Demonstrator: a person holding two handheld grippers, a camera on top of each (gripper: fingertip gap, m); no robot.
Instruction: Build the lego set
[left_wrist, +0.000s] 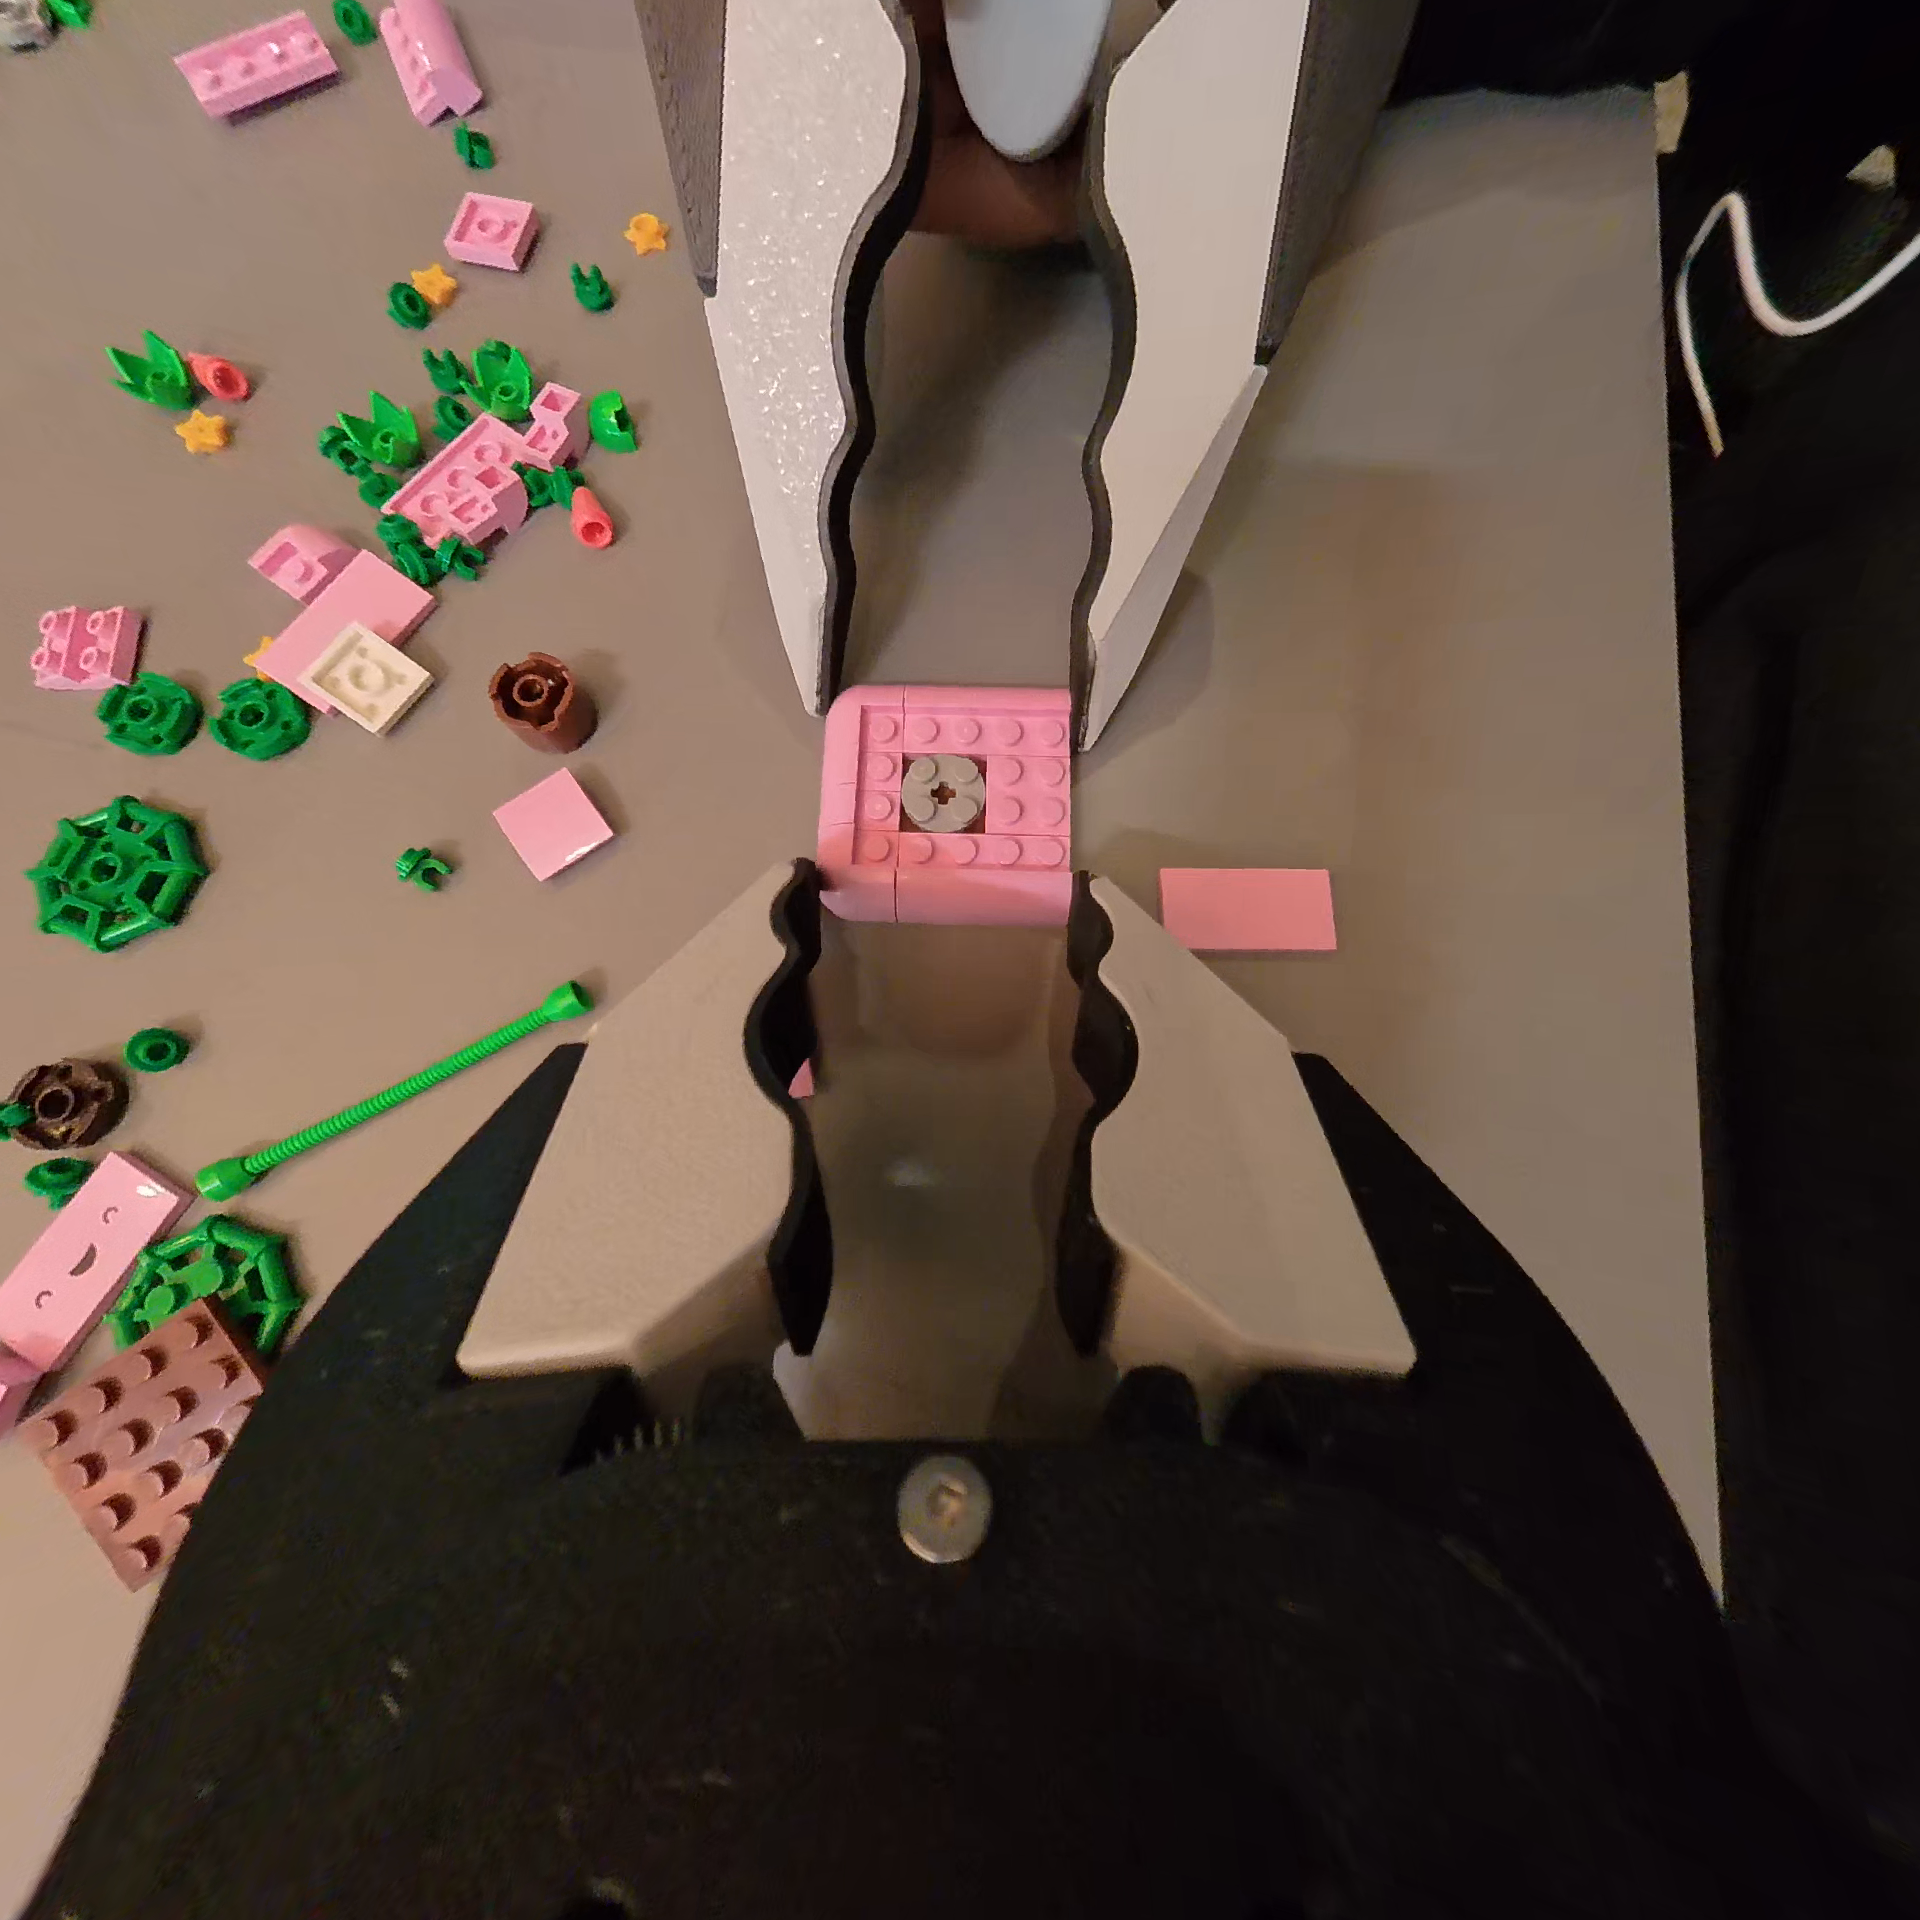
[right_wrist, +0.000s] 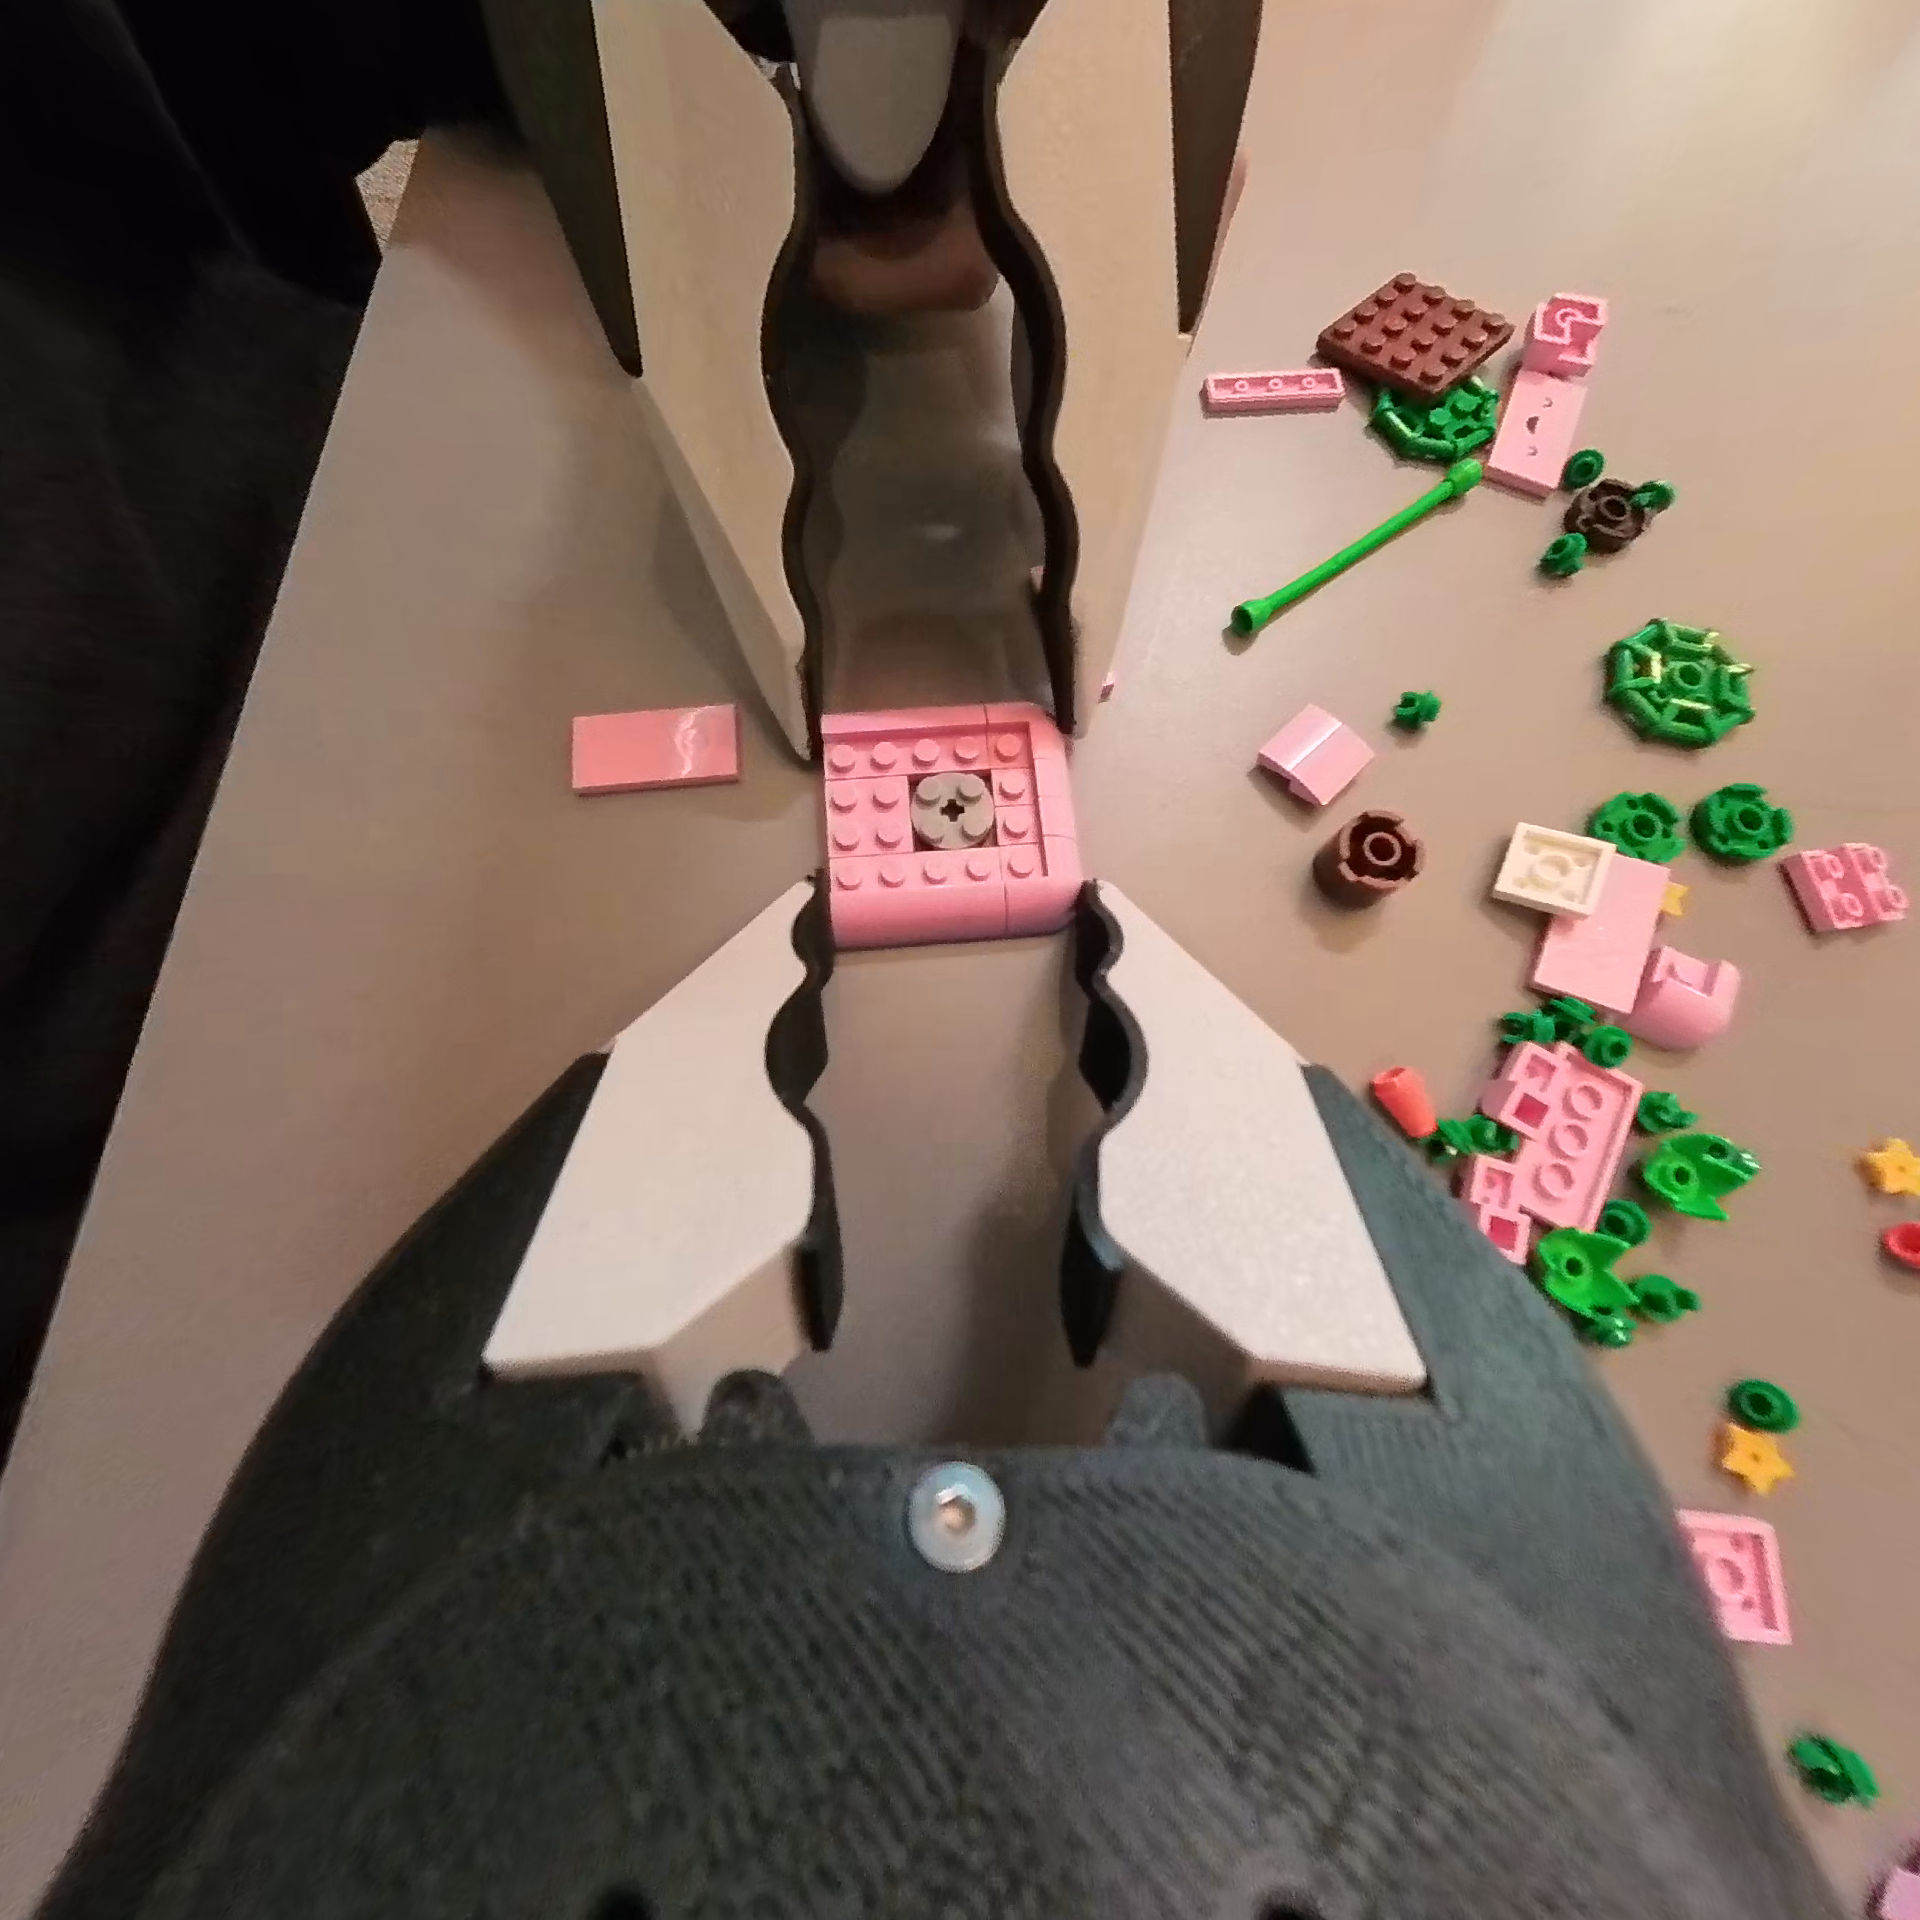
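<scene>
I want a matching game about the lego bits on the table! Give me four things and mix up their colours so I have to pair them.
Things:
1. round piece with a cross hole in the middle of the studded block
2. long bendy stem
3. big square studded plate
4. flat smooth tile lying beside the studded block

Colours:
A. brown
B. pink
C. grey
D. green

Pairs: 1-C, 2-D, 3-A, 4-B
</scene>
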